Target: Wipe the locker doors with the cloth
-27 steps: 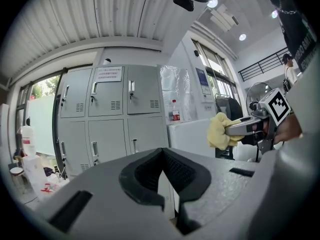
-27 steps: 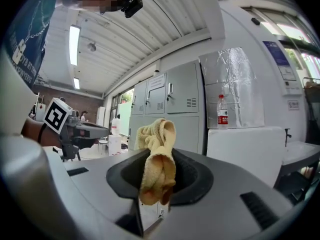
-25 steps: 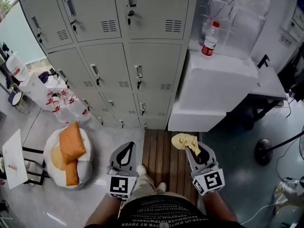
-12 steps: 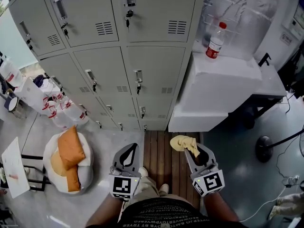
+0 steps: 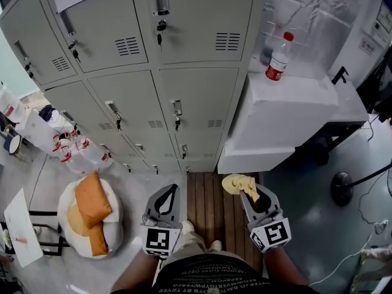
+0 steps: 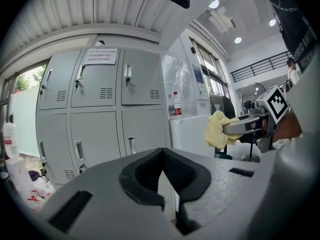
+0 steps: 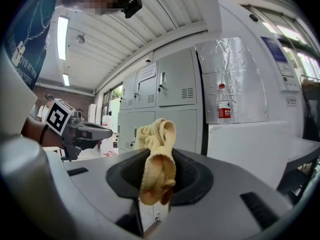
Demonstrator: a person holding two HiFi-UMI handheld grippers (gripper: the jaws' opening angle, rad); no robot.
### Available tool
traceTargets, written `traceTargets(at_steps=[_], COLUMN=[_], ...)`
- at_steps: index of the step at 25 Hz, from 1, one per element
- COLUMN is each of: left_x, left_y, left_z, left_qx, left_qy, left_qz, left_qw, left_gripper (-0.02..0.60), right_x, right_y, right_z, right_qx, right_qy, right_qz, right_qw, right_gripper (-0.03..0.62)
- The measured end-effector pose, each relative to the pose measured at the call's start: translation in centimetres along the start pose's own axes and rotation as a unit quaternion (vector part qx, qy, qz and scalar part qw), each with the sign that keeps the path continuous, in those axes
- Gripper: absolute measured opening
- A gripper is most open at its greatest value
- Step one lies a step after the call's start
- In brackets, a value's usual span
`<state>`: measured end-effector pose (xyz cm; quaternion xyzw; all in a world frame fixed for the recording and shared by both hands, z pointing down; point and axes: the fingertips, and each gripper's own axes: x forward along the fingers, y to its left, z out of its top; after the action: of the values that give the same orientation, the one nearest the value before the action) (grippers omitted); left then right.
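Note:
A bank of grey metal locker doors stands in front of me, also seen in the left gripper view and the right gripper view. A crumpled yellow cloth sticks out of my right gripper, which is shut on it low at the right, well short of the doors. The cloth hangs bunched between that gripper's jaws. My left gripper is held level beside it, shut with nothing in it. The cloth also shows from the left side.
A white cabinet with a red-labelled plastic bottle on top stands right of the lockers. A slatted wooden board lies on the floor under me. An orange-and-white cushion pile and several bottles sit at the left. A fan base is at the right.
The head view has shifted so the lockers sit slightly lower and closer. Both grippers keep about the same places, the cloth still held in the right one.

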<state>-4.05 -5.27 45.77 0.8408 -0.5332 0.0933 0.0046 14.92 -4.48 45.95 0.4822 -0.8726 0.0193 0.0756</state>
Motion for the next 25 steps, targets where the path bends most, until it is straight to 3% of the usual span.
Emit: traceTargets(at_steps=[7,25], left_x=[2.4,6.5], left_y=[1.3,5.3], left_z=[-0.4,2.6], left_qx=[0.001,0.004], left_qy=[0.008,-0.026], left_qz=[-0.018,-0.048], left_qw=[0.9998,0.9985], left_gripper=[0.005,0.005], right_x=[3.1,7.6], right_y=[-0.3,-0.5], right_z=[1.1,3.9], right_qx=[-0.003,-0.012], right_qy=[-0.003,-0.018], right_qz=[-0.002,-0.033], right_qw=[1.000,0.999], right_gripper=[0.098,0.098])
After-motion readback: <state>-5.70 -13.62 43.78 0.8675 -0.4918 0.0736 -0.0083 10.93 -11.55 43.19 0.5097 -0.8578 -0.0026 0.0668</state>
